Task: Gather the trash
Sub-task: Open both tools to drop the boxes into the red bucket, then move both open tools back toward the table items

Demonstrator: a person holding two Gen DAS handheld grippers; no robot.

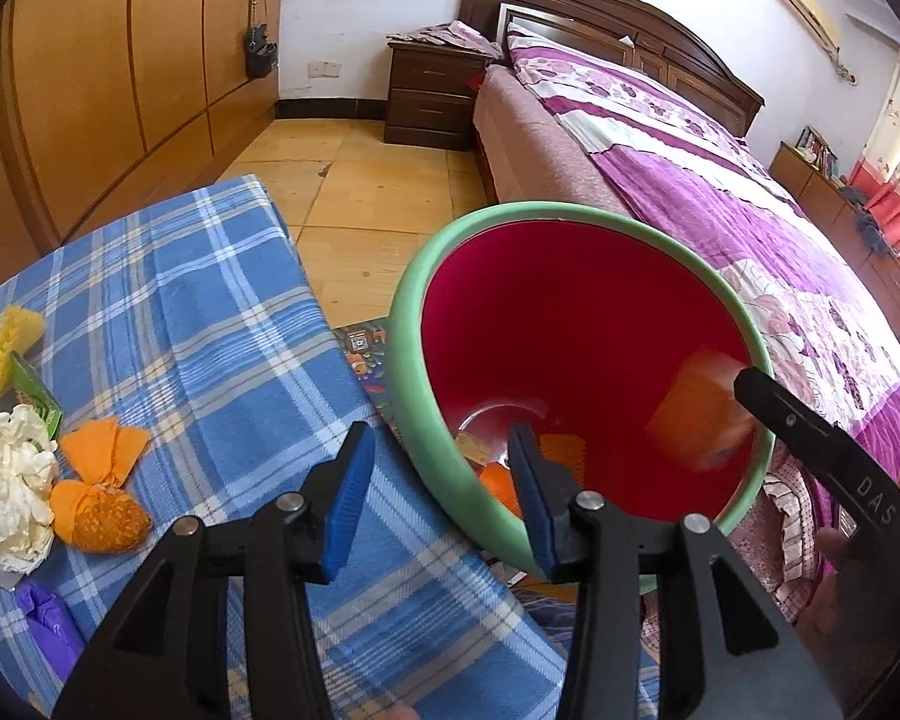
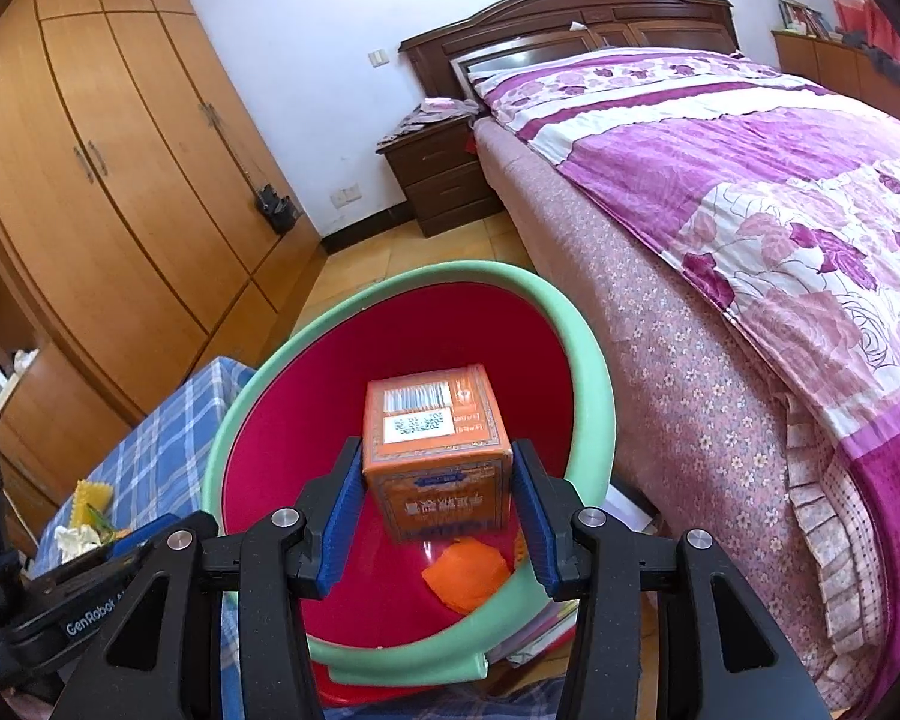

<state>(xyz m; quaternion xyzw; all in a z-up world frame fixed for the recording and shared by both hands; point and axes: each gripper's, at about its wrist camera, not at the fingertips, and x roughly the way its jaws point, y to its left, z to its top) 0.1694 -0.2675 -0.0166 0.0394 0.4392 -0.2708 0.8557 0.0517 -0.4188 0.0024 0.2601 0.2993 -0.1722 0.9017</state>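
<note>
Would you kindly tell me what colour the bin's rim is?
Pale green rim, around a red inside; clearest in the right wrist view.

My bin (image 2: 594, 396) is red inside with green rim; the box (image 2: 435, 456) is orange; the tablecloth (image 1: 210, 324) is blue plaid.
</note>
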